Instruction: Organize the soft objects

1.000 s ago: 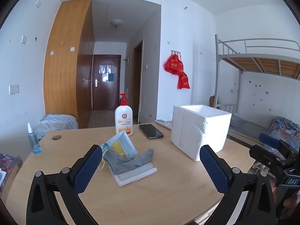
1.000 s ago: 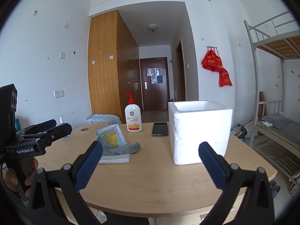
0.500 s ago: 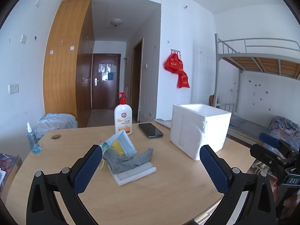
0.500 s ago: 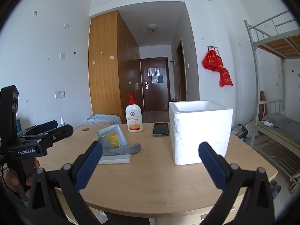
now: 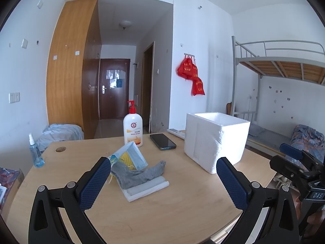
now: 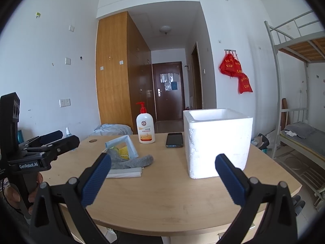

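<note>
1. Step in hand: the opening approach. The soft objects lie in one untouched heap on the wooden surface [image 5: 182, 209], and the white foam box [image 5: 215, 140], open at the top, appears empty as far as its rim shows; nothing has been sorted.
2. Location of the task's things: a grey sock [image 5: 140, 174] lies draped over a folded white cloth [image 5: 148, 189], with a pale blue face mask [image 5: 132, 156] and a yellow item, too small to identify, leaning behind. The heap sits left of the foam box and well apart from it.
3. Left tongs [image 5: 163, 180]: blue pads spread wide and empty, held low over the near edge of the surface, pointing level toward the heap.
4. Right tongs [image 6: 162, 179]: likewise spread wide and empty, held level beyond the near edge, facing the gap between heap and box.
5. Next move, as a judgement: the left tongs are nearer the heap and would advance and dip to pinch the sock, the topmost piece, at mid-length, so that the cloth beneath is not dragged.
6. Bystanders to avoid: a pump bottle [image 5: 133, 130], a dark phone [image 5: 162, 141] and a blue spray bottle [image 5: 35, 152] stand farther back.
</note>
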Demonstrator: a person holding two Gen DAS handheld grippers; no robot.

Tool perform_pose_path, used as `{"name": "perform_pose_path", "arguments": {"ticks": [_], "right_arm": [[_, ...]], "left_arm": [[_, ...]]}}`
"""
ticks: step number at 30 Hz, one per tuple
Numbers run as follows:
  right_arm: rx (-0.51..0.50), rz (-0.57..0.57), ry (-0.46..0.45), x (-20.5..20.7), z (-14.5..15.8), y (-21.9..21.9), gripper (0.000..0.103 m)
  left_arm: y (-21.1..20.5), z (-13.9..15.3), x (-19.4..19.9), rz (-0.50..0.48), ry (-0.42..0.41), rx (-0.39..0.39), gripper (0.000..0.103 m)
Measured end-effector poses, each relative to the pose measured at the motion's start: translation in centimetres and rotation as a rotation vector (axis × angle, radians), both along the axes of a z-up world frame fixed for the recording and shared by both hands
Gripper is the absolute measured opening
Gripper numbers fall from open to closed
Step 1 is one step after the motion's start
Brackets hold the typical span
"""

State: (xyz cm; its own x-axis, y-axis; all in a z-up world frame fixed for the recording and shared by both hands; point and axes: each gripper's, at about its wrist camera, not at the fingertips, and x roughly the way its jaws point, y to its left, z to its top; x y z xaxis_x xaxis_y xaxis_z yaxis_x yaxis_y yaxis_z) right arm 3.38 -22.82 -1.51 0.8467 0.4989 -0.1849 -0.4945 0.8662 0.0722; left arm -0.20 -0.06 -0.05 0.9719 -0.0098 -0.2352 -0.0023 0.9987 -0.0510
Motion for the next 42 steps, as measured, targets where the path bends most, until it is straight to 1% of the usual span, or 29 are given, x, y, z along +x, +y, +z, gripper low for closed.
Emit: {"name": "perform_pose_path", "arguments": {"ticks": [23, 36, 42], "right_arm": [[0.004, 0.003, 0.012, 0.4, 0.1, 0.1, 0.103], [-0.002, 0.018, 0.029, 2.5, 1.0, 0.8, 0.103], [0.002, 0.055, 0.038, 3.5, 1.3, 1.9, 0.103]], "left_arm": [[0.1, 0.6, 0.4, 0.008, 0.009, 0.007, 0.103], [1.6, 1.4, 2.7, 0.021, 0.027, 0.005, 0.103], [2.3, 1.6, 4.1, 0.038, 0.042, 0.008, 0.103]]}}
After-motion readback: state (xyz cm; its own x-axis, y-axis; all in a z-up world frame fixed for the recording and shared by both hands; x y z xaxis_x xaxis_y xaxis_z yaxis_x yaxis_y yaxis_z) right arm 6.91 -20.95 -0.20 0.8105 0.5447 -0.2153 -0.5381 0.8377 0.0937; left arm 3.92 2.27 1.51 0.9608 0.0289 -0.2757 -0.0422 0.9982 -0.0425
